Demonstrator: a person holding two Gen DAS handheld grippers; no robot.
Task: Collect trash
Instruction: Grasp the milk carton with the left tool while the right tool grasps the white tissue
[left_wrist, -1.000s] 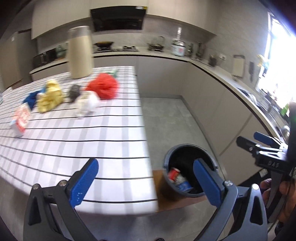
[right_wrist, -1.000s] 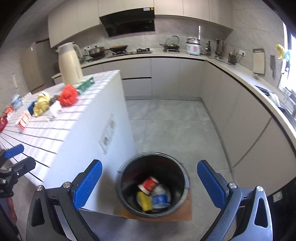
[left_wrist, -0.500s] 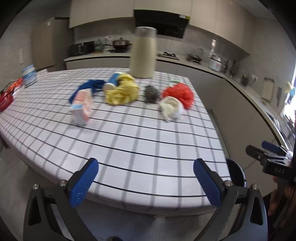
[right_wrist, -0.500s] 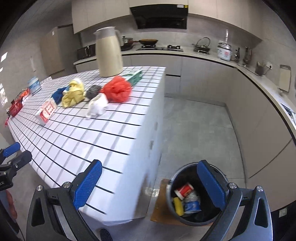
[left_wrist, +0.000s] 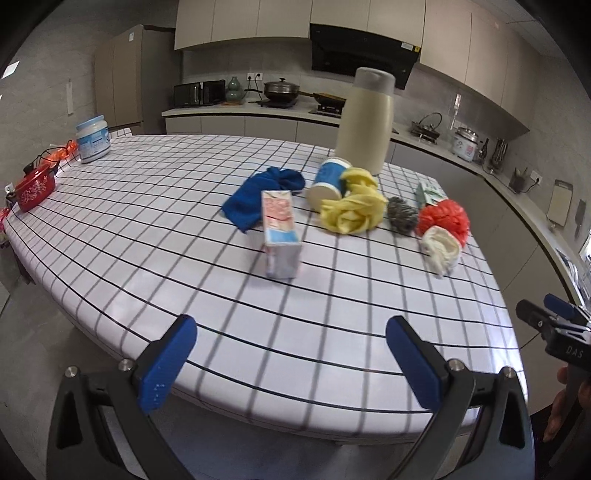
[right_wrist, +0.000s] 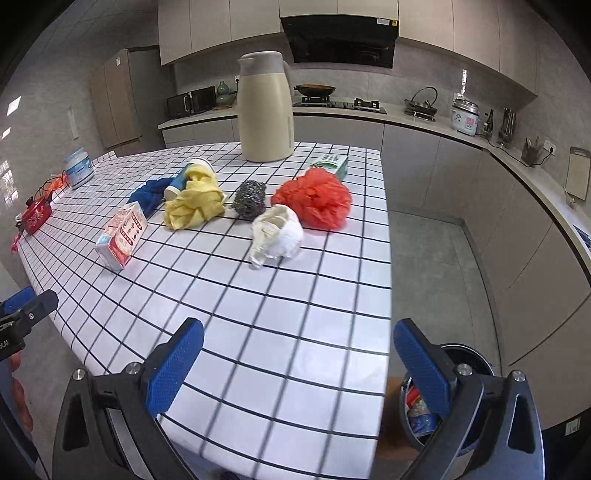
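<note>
right gripper (left_wrist: 565, 334) — "DAS" | carton print, jar label — unreadable

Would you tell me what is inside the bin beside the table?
The bin holds a red-and-white item and blue-and-white packaging; the right gripper finger covers much of the inside.

2 wrist fisheyes, both facing fwd over checkered table (left_wrist: 332, 295) near edge, right cam offset right, shared clutter
</note>
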